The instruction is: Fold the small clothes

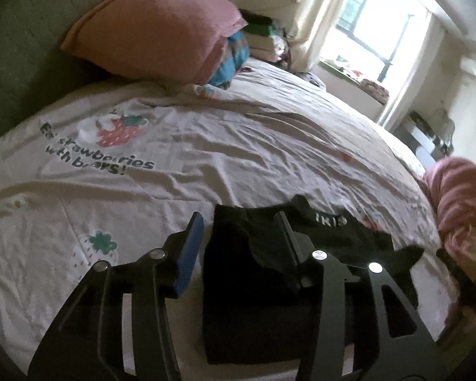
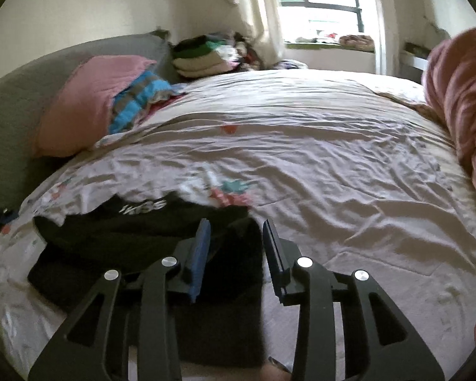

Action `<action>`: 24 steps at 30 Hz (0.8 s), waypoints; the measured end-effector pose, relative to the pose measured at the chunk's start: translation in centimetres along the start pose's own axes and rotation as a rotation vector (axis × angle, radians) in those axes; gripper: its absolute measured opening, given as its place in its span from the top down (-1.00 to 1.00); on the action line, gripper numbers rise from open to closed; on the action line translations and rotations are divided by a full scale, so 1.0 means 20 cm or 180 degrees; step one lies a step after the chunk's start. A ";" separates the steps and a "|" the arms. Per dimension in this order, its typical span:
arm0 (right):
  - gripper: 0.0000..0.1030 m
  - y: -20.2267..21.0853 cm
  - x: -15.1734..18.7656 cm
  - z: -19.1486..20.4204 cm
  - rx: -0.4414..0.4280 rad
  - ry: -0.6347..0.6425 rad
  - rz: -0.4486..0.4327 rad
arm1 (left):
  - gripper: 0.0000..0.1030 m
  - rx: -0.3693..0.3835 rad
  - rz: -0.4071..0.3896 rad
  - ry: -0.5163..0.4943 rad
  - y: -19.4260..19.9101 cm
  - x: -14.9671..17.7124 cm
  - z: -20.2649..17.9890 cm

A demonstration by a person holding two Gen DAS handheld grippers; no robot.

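In the left wrist view, the left gripper [image 1: 238, 238] hangs with fingers spread apart, holding nothing, over a black garment [image 1: 254, 301] that lies partly folded near the front edge of the bed [image 1: 238, 152]; folding looks unfinished. In the right wrist view, the right gripper [image 2: 236, 250] is also spread and empty above the same soft, thin cloth, on a wrinkled printed sheet.

Black garment [image 1: 257, 285], white lettering; strawberry-print sheet [image 1: 238, 146]; pink pillow [image 1: 155, 28].
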State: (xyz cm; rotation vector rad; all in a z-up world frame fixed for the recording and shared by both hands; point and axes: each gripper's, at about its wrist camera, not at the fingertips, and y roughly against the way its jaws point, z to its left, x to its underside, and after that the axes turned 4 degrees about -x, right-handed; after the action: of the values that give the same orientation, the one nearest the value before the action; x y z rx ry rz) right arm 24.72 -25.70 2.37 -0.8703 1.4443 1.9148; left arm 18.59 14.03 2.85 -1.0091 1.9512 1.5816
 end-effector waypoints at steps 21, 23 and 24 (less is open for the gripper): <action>0.63 -0.41 0.26 0.23 0.0031 0.0523 0.0936 | 0.69 -0.0314 0.0684 -0.0839 -0.32 0.35 -0.19; 0.63 -0.45 0.24 0.23 0.0037 0.0513 0.0923 | 0.69 -0.0321 0.0674 -0.0847 -0.35 0.34 -0.19; 0.63 -0.47 0.23 0.23 0.0030 0.0497 0.0912 | 0.69 -0.0316 0.0666 -0.0842 -0.36 0.33 -0.19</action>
State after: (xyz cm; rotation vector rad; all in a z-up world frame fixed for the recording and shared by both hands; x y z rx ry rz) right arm 28.48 -18.70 -5.90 -0.8624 1.7496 2.0814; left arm 20.23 8.00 -5.51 -0.6078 1.8579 1.8369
